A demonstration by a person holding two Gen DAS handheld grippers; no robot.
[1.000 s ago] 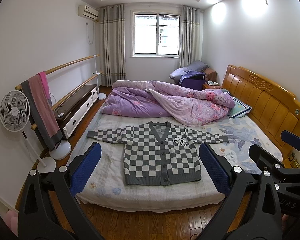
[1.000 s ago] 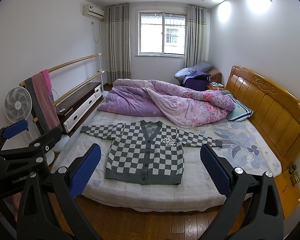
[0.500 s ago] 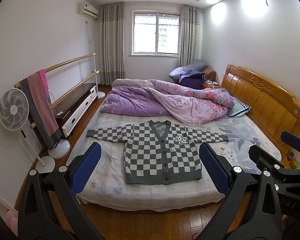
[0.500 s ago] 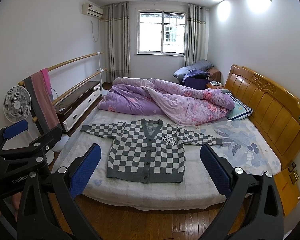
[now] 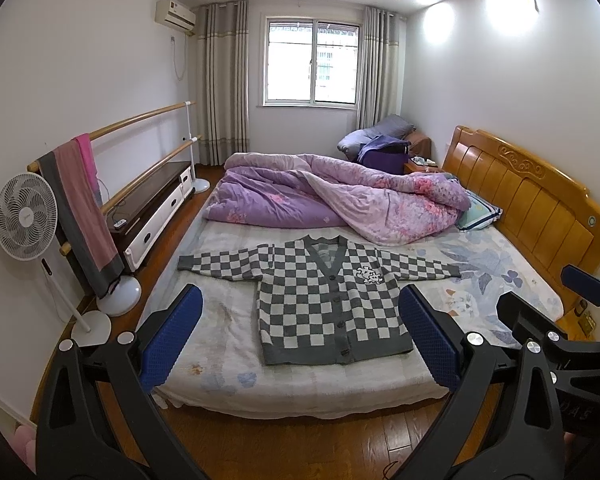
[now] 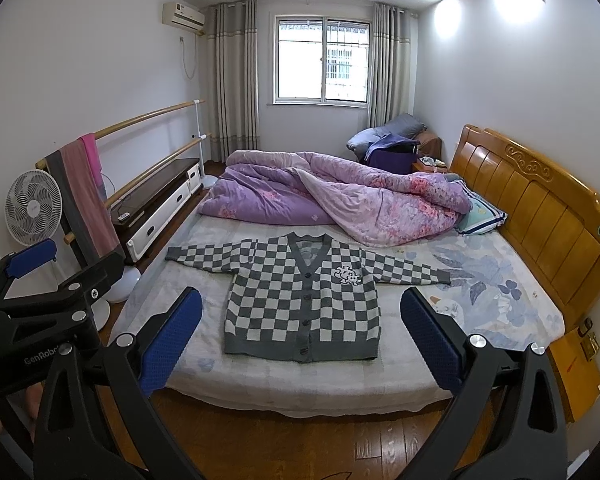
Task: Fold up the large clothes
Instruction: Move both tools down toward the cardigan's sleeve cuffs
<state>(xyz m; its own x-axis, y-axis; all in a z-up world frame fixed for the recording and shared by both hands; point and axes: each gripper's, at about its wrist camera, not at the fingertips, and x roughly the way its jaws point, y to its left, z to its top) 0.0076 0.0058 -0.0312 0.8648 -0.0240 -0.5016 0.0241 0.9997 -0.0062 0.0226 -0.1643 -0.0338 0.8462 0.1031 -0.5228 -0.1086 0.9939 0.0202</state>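
Observation:
A grey and white checkered cardigan [image 5: 324, 300] lies flat on the bed [image 5: 220, 360], front up and buttoned, both sleeves spread sideways. It also shows in the right wrist view [image 6: 304, 300]. My left gripper [image 5: 300, 336] is open and empty, held over the wooden floor short of the bed's near edge. My right gripper [image 6: 300, 336] is open and empty at about the same distance. The right gripper also shows at the right edge of the left wrist view [image 5: 560, 320], and the left gripper at the left edge of the right wrist view [image 6: 40, 300].
A crumpled purple quilt [image 5: 332, 200] fills the far half of the bed. A wooden headboard [image 5: 532, 200] stands on the right. A white fan [image 5: 26, 216], a rail with a hanging towel [image 5: 80, 208] and a low cabinet [image 5: 152, 208] line the left wall.
Both grippers have drifted slightly, so the cardigan sits a little differently in view. Both stay open and the cardigan has not moved on the bed.

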